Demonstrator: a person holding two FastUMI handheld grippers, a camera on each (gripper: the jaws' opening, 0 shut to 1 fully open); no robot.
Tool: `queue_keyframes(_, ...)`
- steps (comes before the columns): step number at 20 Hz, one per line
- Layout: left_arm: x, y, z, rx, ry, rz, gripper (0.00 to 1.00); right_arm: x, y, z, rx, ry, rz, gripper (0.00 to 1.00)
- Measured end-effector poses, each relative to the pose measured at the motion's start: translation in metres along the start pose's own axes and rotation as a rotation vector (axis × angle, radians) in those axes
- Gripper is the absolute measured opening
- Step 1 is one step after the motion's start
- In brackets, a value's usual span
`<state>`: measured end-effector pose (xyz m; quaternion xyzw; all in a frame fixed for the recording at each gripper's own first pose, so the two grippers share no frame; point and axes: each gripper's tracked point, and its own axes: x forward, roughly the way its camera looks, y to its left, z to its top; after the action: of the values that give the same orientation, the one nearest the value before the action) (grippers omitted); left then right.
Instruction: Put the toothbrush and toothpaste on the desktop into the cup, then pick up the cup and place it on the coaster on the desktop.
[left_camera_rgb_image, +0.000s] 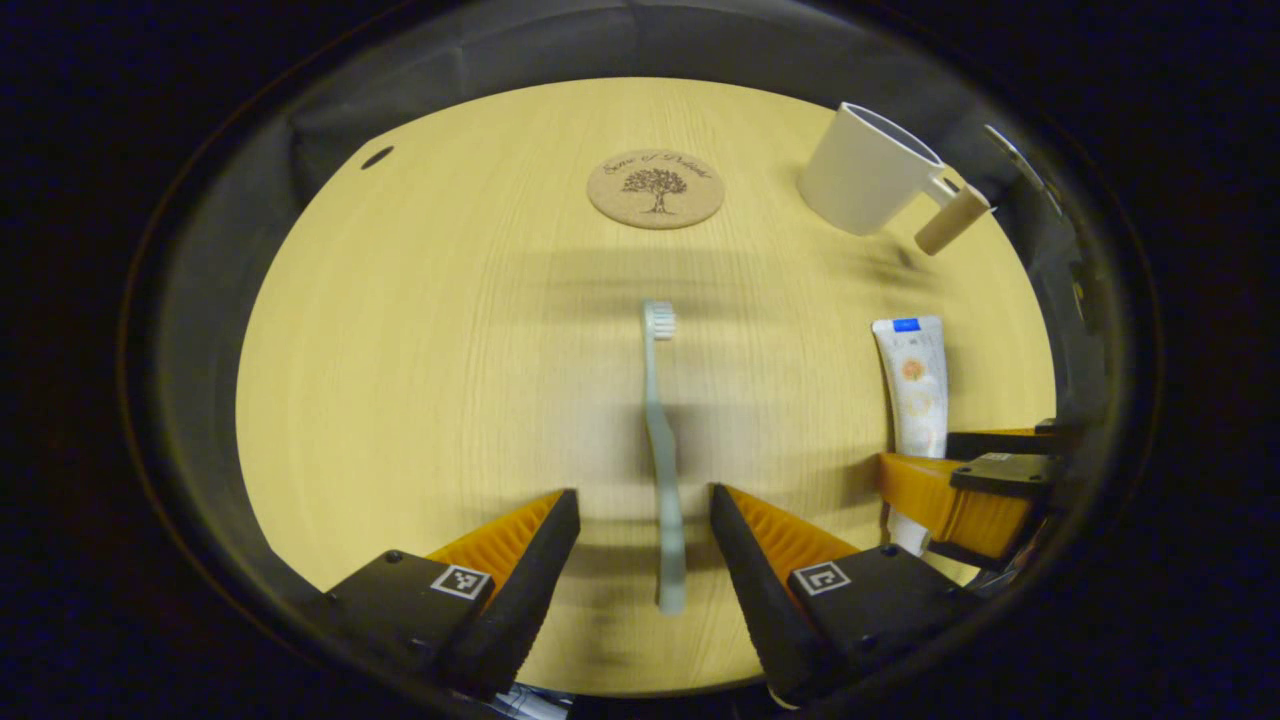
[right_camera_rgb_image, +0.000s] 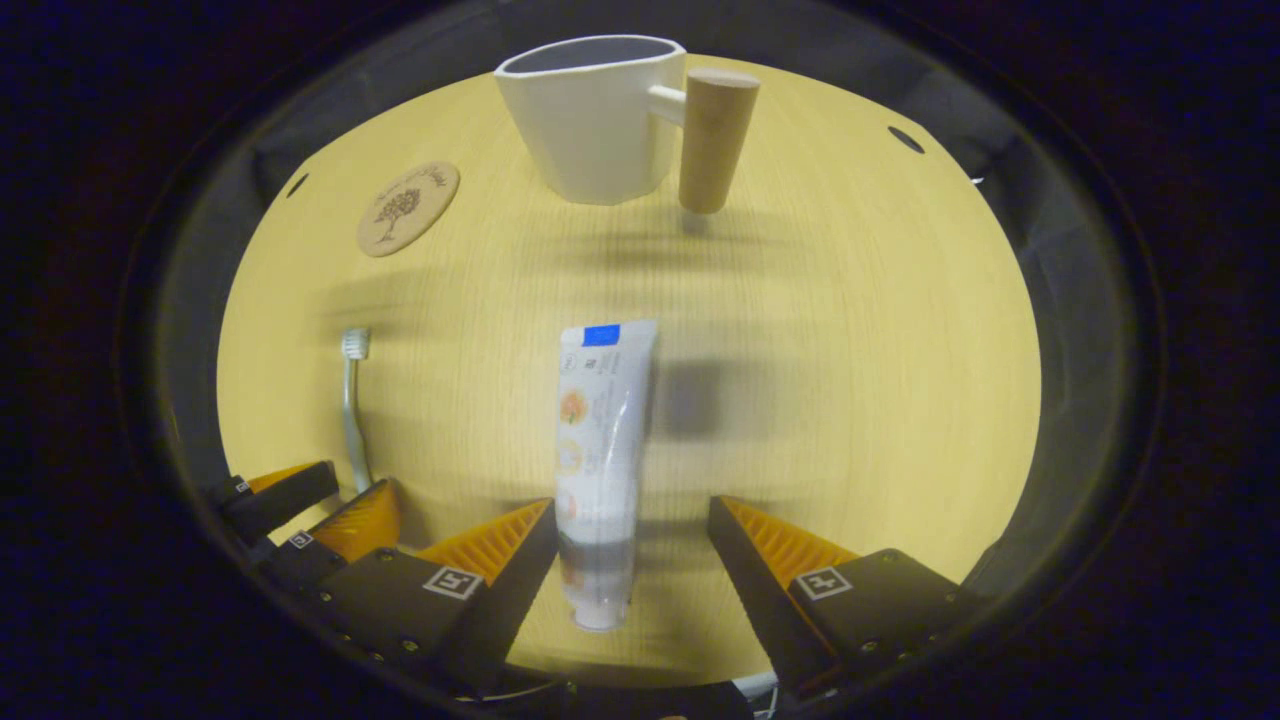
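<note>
A pale blue-grey toothbrush (left_camera_rgb_image: 661, 455) lies flat on the wooden desktop (left_camera_rgb_image: 420, 380), bristles pointing away; its handle end sits between the open fingers of my left gripper (left_camera_rgb_image: 645, 500), untouched. A white toothpaste tube (right_camera_rgb_image: 598, 450) lies lengthwise between the open fingers of my right gripper (right_camera_rgb_image: 632, 515), cap end nearest me. The white cup (right_camera_rgb_image: 595, 120) with a wooden handle (right_camera_rgb_image: 712, 140) stands upright at the far side. The round cork coaster (left_camera_rgb_image: 655, 188) lies far off, left of the cup. The toothpaste (left_camera_rgb_image: 915, 385) and right gripper (left_camera_rgb_image: 985, 490) also show at the right of the left gripper view.
Small dark holes (left_camera_rgb_image: 377, 157) mark the desktop's far corners, one also at the right (right_camera_rgb_image: 906, 139). Dark cloth surrounds the table edge. Bare wood stretches between the tools and the cup. The left gripper (right_camera_rgb_image: 310, 510) and toothbrush (right_camera_rgb_image: 352, 400) show at lower left of the right gripper view.
</note>
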<state>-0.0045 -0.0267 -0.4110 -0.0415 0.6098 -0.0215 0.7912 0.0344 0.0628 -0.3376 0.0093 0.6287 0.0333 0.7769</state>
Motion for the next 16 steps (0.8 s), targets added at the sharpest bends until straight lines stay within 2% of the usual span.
queue_keyframes(1, 0.0, 0.001, 0.001, 0.004, -0.003, 0.002, 0.94, 0.0, -0.001, -0.001, 0.006, 0.011, -0.001, 0.98)
queue_keyframes(3, 0.002, 0.0, 0.001, 0.015, 0.005, 0.002, 0.86, -0.001, -0.001, -0.001, 0.02, 0.02, -0.004, 0.96)
queue_keyframes(4, 0.002, -0.001, 0.001, 0.022, 0.007, -0.002, 0.75, 0.0, -0.003, 0.001, 0.029, 0.017, -0.007, 0.95)
queue_keyframes(5, 0.002, -0.001, 0.001, 0.025, 0.01, -0.003, 0.65, 0.0, -0.005, 0.001, 0.041, 0.016, -0.012, 0.83)
queue_keyframes(7, 0.002, -0.002, 0.001, 0.027, 0.011, -0.006, 0.48, -0.002, -0.011, 0.003, 0.045, 0.011, -0.015, 0.66)
queue_keyframes(8, 0.001, -0.002, 0.001, 0.026, 0.013, -0.008, 0.36, 0.001, -0.012, 0.0, 0.045, 0.01, -0.012, 0.6)
queue_keyframes(9, 0.001, -0.003, 0.001, 0.024, 0.013, -0.007, 0.29, -0.002, -0.016, 0.001, 0.04, 0.002, -0.012, 0.51)
queue_keyframes(10, 0.001, -0.002, 0.0, 0.027, 0.013, -0.007, 0.24, -0.001, -0.015, 0.001, 0.034, -0.002, -0.003, 0.42)
queue_keyframes(12, 0.0, -0.002, 0.002, 0.021, 0.003, -0.009, 0.25, -0.001, -0.018, -0.001, 0.014, -0.02, -0.009, 0.39)
queue_keyframes(13, 0.0, -0.003, 0.0, 0.01, 0.01, -0.011, 0.19, -0.002, -0.018, 0.0, 0.014, -0.035, -0.011, 0.32)
queue_keyframes(14, 0.002, -0.004, 0.002, 0.013, 0.002, -0.012, 0.13, -0.002, -0.019, 0.002, 0.022, -0.056, -0.014, 0.33)
queue_keyframes(15, 0.001, -0.004, 0.001, 0.026, 0.009, -0.011, 0.13, -0.005, -0.019, 0.001, 0.031, -0.058, -0.012, 0.24)
queue_keyframes(16, 0.002, -0.003, 0.0, 0.027, 0.0, -0.012, 0.13, -0.004, -0.02, 0.003, 0.046, -0.077, -0.013, 0.24)
